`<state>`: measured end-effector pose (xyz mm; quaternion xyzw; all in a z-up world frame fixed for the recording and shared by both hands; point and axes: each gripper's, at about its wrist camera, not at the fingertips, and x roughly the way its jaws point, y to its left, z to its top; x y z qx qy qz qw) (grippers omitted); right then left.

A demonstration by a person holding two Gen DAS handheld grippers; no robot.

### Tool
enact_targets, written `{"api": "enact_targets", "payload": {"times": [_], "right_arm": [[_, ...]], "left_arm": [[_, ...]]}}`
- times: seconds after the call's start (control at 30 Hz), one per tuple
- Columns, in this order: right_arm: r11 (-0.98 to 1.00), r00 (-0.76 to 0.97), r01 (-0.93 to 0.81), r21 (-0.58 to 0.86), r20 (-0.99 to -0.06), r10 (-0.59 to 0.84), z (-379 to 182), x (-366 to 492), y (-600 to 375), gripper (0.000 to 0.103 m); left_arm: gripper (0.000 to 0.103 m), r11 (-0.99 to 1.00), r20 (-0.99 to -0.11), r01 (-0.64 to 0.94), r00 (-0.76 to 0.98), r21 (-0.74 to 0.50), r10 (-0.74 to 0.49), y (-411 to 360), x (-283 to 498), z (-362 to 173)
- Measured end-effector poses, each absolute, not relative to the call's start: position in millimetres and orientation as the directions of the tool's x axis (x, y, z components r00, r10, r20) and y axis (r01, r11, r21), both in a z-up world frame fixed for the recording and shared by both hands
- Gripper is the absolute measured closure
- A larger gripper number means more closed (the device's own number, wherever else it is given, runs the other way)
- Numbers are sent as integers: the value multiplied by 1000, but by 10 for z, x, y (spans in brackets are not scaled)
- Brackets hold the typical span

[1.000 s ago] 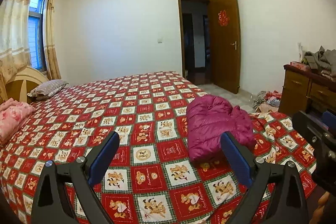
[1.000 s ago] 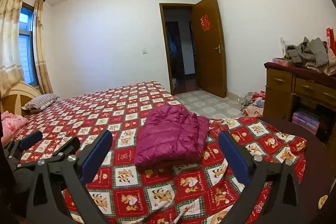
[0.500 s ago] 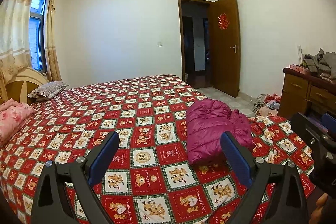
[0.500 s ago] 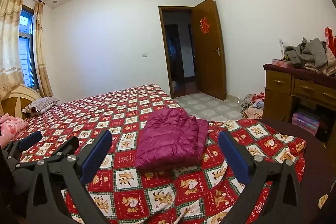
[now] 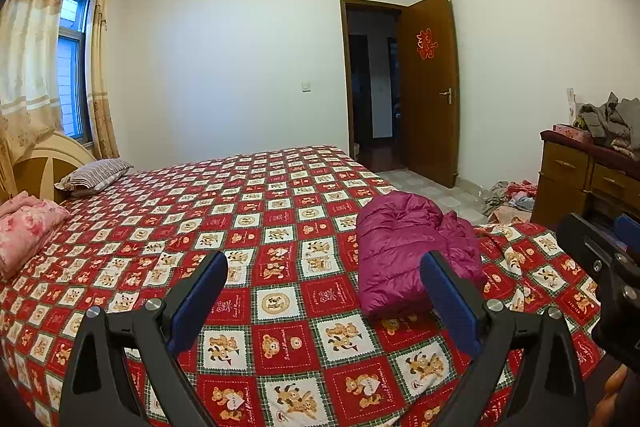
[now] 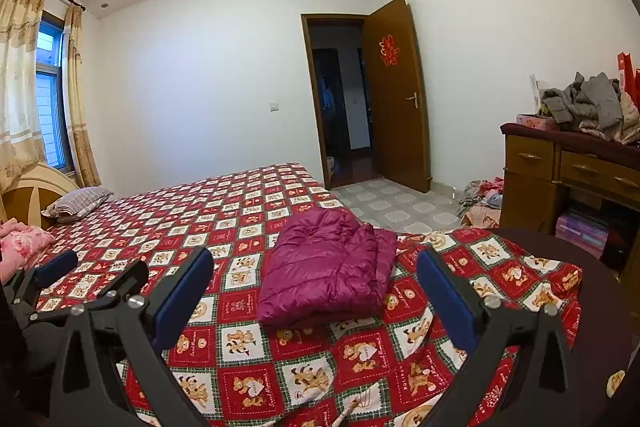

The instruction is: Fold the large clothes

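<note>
Jacket (image 6: 328,263) magenta, folded, puffy, on bedspread (image 6: 248,347); both grippers (image 5: 324,291) (image 6: 316,287) spread, empty; pillow (image 5: 94,175) far left; dresser (image 6: 560,179) right.

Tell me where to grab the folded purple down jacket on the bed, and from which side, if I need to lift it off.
Likely best: take the purple down jacket at its near folded edge, the thick rounded roll facing the grippers, coming in low from the foot of the bed. That edge stacks all layers, so the fold should hold. Both the left gripper and right gripper are open and empty; use one at each near corner.
</note>
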<state>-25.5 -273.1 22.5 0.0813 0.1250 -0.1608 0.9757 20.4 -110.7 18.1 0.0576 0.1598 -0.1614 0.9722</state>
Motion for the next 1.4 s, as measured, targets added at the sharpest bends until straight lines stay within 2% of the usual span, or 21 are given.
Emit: {"api": "enact_targets", "payload": {"times": [1.4], "right_arm": [[932, 920, 342, 118, -246, -306, 267, -296, -2757, 0]], "left_arm": [[5, 950, -256, 302, 927, 75, -275, -1095, 85, 338]]}}
